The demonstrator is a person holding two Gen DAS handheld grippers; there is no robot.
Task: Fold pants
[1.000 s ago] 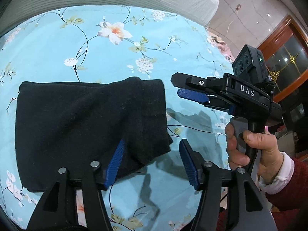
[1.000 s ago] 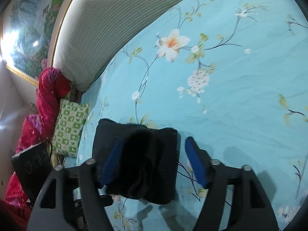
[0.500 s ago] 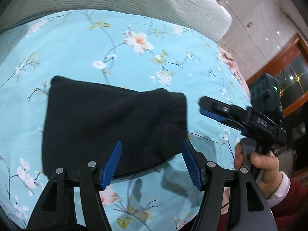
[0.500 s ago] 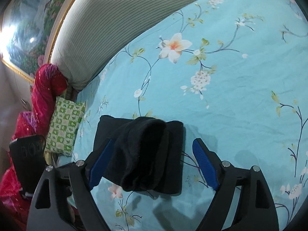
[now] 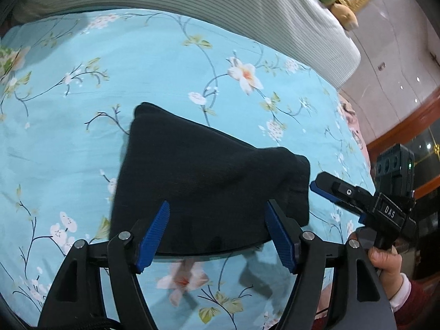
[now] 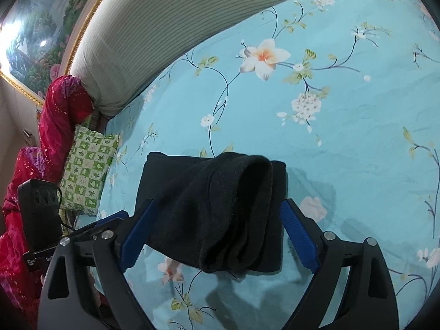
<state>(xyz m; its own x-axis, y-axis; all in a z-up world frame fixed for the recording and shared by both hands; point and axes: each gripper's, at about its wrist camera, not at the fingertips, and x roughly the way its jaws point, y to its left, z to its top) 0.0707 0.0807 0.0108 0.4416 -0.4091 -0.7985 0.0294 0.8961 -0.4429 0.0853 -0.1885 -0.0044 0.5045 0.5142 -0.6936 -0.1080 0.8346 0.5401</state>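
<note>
The black pants (image 5: 203, 176) lie folded into a compact stack on the blue floral bedsheet (image 5: 82, 110). My left gripper (image 5: 217, 233) is open and empty, hovering over the stack's near edge. My right gripper (image 6: 220, 233) is open and empty, above the stack's end, where the folded layers (image 6: 236, 220) show bunched and rounded. The right gripper also shows in the left wrist view (image 5: 324, 189), just right of the pants. The left gripper's body shows in the right wrist view (image 6: 41, 214) at the left.
A grey striped bolster (image 5: 220, 8) runs along the far side of the bed. A green checked cushion (image 6: 88, 165) and red fabric (image 6: 57, 115) lie at the bed's left end. A wooden cabinet (image 5: 412, 126) stands beyond the right edge.
Both grippers have pulled back and up from the pants, staying open. The folded stack has stayed in place on the sheet.
</note>
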